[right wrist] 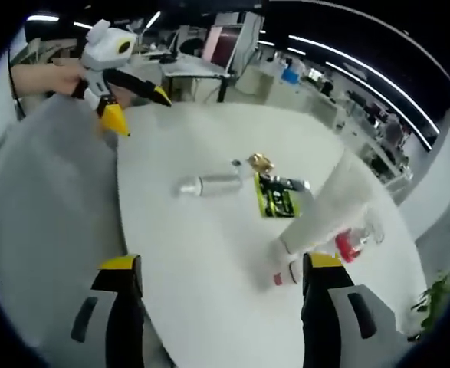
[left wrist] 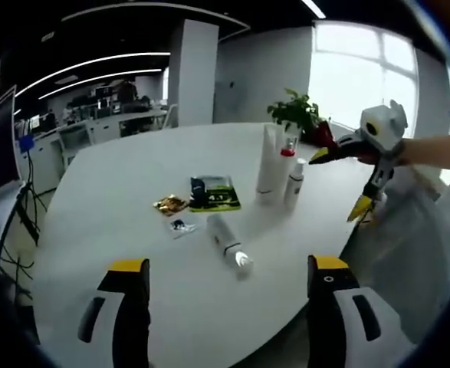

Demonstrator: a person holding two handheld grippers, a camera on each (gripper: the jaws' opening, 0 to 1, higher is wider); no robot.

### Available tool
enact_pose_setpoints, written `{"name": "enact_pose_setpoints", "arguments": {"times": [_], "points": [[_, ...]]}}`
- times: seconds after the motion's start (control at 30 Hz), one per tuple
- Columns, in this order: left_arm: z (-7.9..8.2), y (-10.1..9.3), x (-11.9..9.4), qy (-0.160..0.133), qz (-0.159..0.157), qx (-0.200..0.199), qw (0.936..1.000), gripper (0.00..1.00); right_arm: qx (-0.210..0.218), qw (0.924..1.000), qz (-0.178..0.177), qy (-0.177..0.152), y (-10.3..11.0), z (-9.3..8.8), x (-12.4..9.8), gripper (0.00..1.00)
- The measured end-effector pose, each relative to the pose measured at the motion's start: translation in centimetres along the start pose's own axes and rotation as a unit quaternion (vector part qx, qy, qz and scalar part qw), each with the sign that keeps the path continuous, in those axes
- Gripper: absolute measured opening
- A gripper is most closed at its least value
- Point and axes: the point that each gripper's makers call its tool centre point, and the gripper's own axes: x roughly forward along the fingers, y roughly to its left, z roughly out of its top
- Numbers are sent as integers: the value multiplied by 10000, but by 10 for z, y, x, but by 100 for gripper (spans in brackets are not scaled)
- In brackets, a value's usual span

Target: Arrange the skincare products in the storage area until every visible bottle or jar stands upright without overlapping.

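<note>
A: Left gripper view: left gripper (left wrist: 228, 295) fingers spread, empty, above the worktop (left wrist: 117, 207). Tall tube (left wrist: 269, 165) and two small bottles upright; one bottle (left wrist: 228, 244) lies flat mid-worktop, probably the next pick.

B: Right gripper view: right gripper (right wrist: 223, 299) spread too, holding nothing. Same bottle (right wrist: 209, 185) flat beside green packet (right wrist: 274, 198).

potted plant (left wrist: 297, 113) on white table (left wrist: 117, 222), desks (left wrist: 121, 115) behind.

White table (left wrist: 133, 222), green-black packet (left wrist: 215, 194)
</note>
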Motion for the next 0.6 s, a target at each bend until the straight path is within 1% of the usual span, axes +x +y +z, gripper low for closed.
{"name": "enact_pose_setpoints", "arguments": {"times": [0.13, 0.17, 0.33, 0.47, 0.53, 0.6], "points": [[-1, 1, 0, 28, 16, 10, 10000, 78, -404, 9991, 123, 103, 1, 10, 14, 87], [-1, 2, -1, 23, 22, -5, 10000, 78, -523, 9983, 240, 125, 2, 12, 20, 86], [-2, 2, 0, 41, 15, -17, 10000, 76, -844, 9956, 345, 203, 0, 22, 37, 84], [-4, -1, 1, 134, -17, 32, 9999, 76, -1110, 9926, 454, 208, -3, 26, 50, 80], [-4, 0, 1, 146, -14, 36, 9999, 76, -1246, 9902, 580, 233, -1, 28, 55, 78], [-5, 0, 1, 150, -15, -5, 9999, 76, -1310, 9891, 620, 243, -2, 27, 62, 76]]}}
